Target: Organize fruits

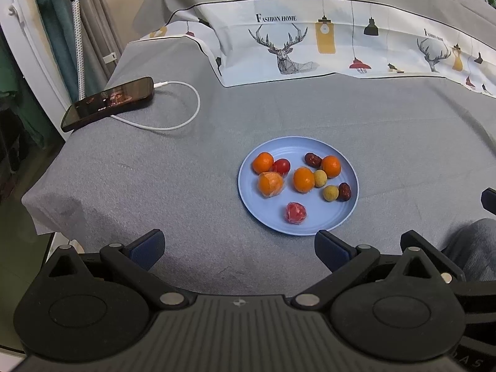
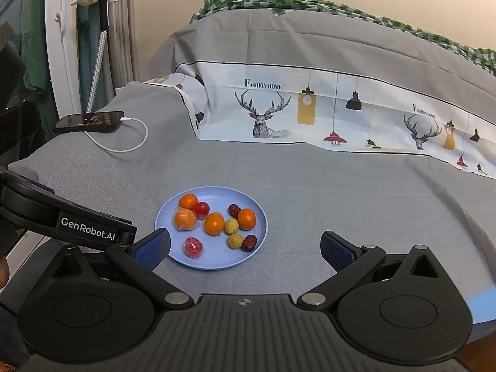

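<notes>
A light blue plate (image 1: 347,214) (image 2: 214,262) lies on the grey cloth and holds several small fruits: oranges (image 1: 303,179) (image 2: 214,223), a red tomato (image 1: 282,166) (image 2: 201,209), a wrapped red fruit (image 1: 296,213) (image 2: 193,247), yellow-green balls (image 1: 330,192) (image 2: 235,241) and dark red dates (image 1: 344,191) (image 2: 249,243). My left gripper (image 1: 238,248) is open, held near the plate's front-left edge with nothing between its fingers. My right gripper (image 2: 245,248) is open too, its left finger (image 2: 153,249) beside the plate's left rim. The left gripper's body (image 2: 77,223) shows at the left of the right wrist view.
A black phone (image 1: 108,102) (image 2: 90,121) with a white charging cable (image 1: 183,117) (image 2: 124,145) rests at the far left corner. A folded patterned sheet (image 1: 325,40) (image 2: 325,111) lies behind the plate. The cloth's left edge (image 1: 34,214) drops off.
</notes>
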`<state>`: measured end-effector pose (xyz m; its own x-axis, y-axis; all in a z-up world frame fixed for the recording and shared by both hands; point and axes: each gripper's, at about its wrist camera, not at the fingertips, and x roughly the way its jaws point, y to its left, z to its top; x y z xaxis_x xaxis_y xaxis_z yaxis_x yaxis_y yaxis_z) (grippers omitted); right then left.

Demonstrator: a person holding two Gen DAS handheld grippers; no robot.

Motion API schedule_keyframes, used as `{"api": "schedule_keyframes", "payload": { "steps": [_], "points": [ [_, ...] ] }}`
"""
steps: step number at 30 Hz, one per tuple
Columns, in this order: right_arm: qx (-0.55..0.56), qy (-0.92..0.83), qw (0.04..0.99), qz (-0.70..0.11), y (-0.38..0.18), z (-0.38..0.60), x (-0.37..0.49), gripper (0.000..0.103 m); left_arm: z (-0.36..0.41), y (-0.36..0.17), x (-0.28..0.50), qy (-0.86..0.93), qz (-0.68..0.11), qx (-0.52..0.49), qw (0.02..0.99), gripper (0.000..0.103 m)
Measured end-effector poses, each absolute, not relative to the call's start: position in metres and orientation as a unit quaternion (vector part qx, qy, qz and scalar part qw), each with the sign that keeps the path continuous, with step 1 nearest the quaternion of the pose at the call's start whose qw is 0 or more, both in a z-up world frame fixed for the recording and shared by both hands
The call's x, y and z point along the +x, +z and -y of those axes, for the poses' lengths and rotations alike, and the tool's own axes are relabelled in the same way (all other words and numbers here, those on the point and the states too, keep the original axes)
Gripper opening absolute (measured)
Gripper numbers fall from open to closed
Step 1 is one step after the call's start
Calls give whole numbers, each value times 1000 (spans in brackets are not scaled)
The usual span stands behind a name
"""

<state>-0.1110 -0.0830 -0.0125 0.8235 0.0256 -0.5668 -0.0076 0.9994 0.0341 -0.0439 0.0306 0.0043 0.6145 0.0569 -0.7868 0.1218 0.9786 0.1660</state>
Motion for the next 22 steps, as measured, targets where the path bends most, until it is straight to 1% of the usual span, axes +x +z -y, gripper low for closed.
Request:
{"api": "schedule_keyframes", "payload": {
  "steps": [22],
  "points": [
    [14,11,953,-302,-14,85,-109,102,-31,4,-41,-13,-438,109,892,103]
  ]
}}
